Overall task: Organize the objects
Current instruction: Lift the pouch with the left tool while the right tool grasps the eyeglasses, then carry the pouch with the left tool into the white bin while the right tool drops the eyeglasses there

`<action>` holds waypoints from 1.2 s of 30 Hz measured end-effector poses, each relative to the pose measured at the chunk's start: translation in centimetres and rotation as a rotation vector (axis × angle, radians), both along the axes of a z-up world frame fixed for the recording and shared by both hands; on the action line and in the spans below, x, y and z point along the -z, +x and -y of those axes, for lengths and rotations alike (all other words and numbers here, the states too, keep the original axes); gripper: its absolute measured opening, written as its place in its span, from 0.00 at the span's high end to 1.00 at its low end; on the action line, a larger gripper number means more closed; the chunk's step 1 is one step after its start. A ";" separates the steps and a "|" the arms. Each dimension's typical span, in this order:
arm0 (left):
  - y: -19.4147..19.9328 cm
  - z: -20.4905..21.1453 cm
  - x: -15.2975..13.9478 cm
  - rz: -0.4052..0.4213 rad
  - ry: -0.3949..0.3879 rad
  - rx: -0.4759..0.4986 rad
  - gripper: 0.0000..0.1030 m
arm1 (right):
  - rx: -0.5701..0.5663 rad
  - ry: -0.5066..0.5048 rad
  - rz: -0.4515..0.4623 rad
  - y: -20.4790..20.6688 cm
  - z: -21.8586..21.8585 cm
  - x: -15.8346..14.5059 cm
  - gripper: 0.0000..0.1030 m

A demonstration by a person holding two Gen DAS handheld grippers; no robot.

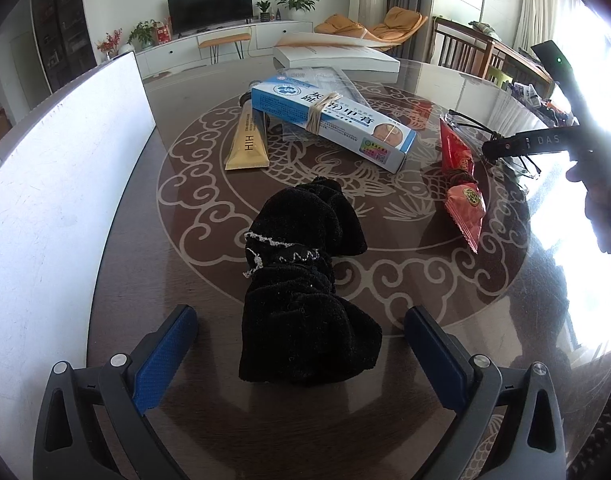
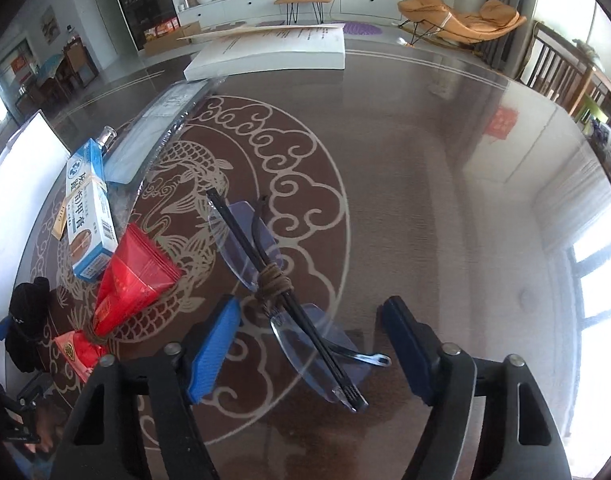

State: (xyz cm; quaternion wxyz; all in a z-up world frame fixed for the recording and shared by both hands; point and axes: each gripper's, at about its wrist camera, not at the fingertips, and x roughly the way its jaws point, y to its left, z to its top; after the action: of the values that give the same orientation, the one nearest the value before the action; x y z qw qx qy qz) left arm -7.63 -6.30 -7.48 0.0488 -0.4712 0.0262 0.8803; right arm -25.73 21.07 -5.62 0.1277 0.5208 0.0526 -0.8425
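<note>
A black cloth bundle [image 1: 301, 280] tied with a white lace band lies on the glass-topped table [image 2: 425, 200]. My left gripper [image 1: 301, 316] stands open around its near end, with both blue pads clear of it. A pair of rimless glasses [image 2: 265, 264], folded and tied with brown cord, lies between the fingers of my right gripper [image 2: 309, 308]. That gripper is open and its pads do not touch the glasses. Left of the glasses lie red snack packets [image 2: 133, 276] tied together. A blue and white box [image 1: 333, 124] with a rubber band and a gold tube [image 1: 247, 144] lie farther back.
A white board [image 1: 57, 180] stands along the table's left side. A thick white book [image 2: 273, 54] and a clear plastic pack [image 2: 161, 128] lie at the far edge. The hand [image 1: 601, 208] on the right gripper shows at the right of the left wrist view. Wooden chairs stand beyond the right rim.
</note>
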 end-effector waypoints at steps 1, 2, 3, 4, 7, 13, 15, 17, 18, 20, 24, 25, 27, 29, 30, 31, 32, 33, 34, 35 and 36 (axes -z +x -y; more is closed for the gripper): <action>-0.1 0.0 -0.1 0.024 -0.005 0.023 0.00 | -0.008 -0.010 -0.007 0.0 0.2 -0.1 0.43; -0.2 0.2 -0.1 0.051 -0.008 0.038 0.00 | -0.015 -0.015 -0.009 0.2 0.5 -0.1 0.69; -0.3 0.5 -0.2 0.069 -0.007 0.033 0.00 | -0.015 -0.004 -0.011 0.7 0.8 -0.3 0.78; -0.3 0.9 -0.3 0.073 0.009 0.017 0.00 | -0.009 0.005 -0.008 1.2 1.1 -0.4 0.89; -0.2 2.4 -0.7 0.064 0.106 -0.019 0.00 | 0.003 -0.005 0.022 3.6 0.9 -0.6 0.89; -1.1 2.3 -1.1 0.004 0.147 0.023 0.70 | 0.059 -0.131 0.046 10.9 -1.1 -1.8 0.89; -1.0 1.9 -1.2 -0.004 0.154 0.041 0.69 | 0.083 -0.182 0.060 12.8 -1.8 -2.2 0.89; 0.1 2.1 -1.9 -0.020 0.210 0.051 0.69 | 0.103 -0.235 0.074 14.5 -2.2 -2.6 0.89; 0.9 2.1 -2.4 -0.032 0.225 0.055 0.69 | 0.113 -0.261 0.078 15.1 -2.2 -2.9 0.89; 2.8 2.5 -4.0 -0.060 0.277 0.062 0.69 | 0.124 -0.310 0.077 16.3 -1.9 -3.9 0.89; 6.7 5.7 -9.0 -0.137 0.386 0.043 0.69 | 0.069 -0.361 0.031 17.5 2.0 -7.7 0.89; 7.7 7.0 -10.5 -0.165 0.403 0.029 0.69 | 0.039 -0.382 0.016 17.7 3.7 -8.9 0.89; 9.6 10.4 -13.1 -0.219 0.415 -0.016 0.69 | -0.032 -0.433 -0.012 18.0 7.6 -11.4 0.89; 11.3 14.0 -14.9 -0.256 0.385 -0.082 0.69 | -0.118 -0.488 -0.034 18.6 12.3 -13.7 0.89; 11.9 15.9 -15.4 -0.263 0.356 -0.122 0.69 | -0.165 -0.517 -0.040 18.9 14.8 -14.6 0.89; 12.4 17.7 -15.7 -0.264 0.322 -0.166 0.69 | -0.211 -0.546 -0.041 19.3 17.4 -15.4 0.89; 12.9 19.5 -15.8 -0.261 0.288 -0.207 0.69 | -0.255 -0.572 -0.037 19.7 20.0 -15.9 0.89; 13.2 21.1 -15.7 -0.256 0.252 -0.245 0.69 | -0.299 -0.589 -0.031 20.0 22.5 -16.4 0.89; 13.2 22.7 -15.3 -0.241 0.217 -0.286 0.69 | -0.340 -0.593 -0.028 20.5 25.0 -16.5 0.89; 13.3 24.1 -14.9 -0.224 0.192 -0.323 0.69 | -0.373 -0.584 -0.027 20.8 27.5 -16.6 0.89; 13.3 25.3 -14.3 -0.209 0.176 -0.349 0.69 | -0.403 -0.569 -0.026 21.1 29.8 -16.4 0.89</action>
State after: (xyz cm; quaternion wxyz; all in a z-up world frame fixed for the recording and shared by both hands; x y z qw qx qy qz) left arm 5.69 -31.57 6.82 -0.0665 -0.3687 -0.1281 0.9183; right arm -4.60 -8.68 10.77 0.4306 0.4328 -0.0809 -0.7879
